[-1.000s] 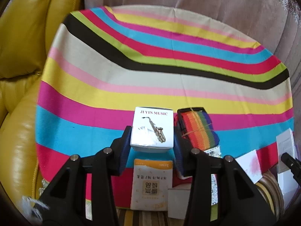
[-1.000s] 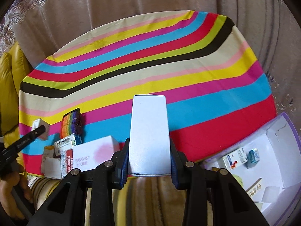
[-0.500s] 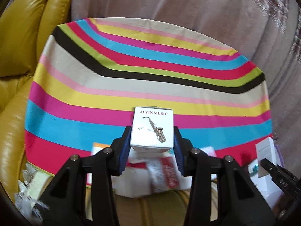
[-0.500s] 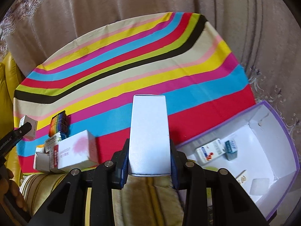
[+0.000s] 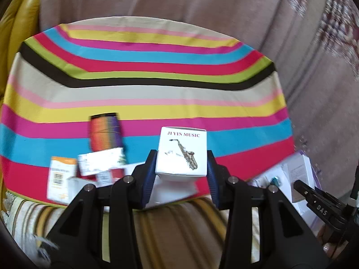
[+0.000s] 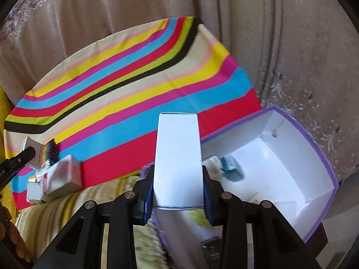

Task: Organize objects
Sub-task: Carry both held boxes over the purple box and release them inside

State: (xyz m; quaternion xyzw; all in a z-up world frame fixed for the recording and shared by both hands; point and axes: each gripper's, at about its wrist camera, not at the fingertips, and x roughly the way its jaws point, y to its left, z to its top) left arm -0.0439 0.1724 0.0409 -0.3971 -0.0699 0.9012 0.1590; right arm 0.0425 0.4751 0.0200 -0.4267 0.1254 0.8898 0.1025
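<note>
Left gripper (image 5: pixel 181 164): fingers closed on the saxophone box (image 5: pixel 181 151), printed face up, held clear of the striped cloth (image 5: pixel 143 85); presumably carried flat so it can be set down squarely.

Right gripper (image 6: pixel 178 189): fingers clamped on the plain white box (image 6: pixel 178 161), held lengthwise at the near rim of the purple-edged carton (image 6: pixel 323 157), probably its destination.

Loose stock on the cloth's near edge: rainbow strap roll (image 5: pixel 105 132), orange-topped packet (image 5: pixel 59 179), pink-and-white carton (image 6: pixel 64 179).

Right view only: the carton's white interior, with a small blue-printed box (image 6: pixel 230 163) inside.

Left view only: the saxophone print and the lettering on its box; the carton shows there merely as a blurred corner.
</note>
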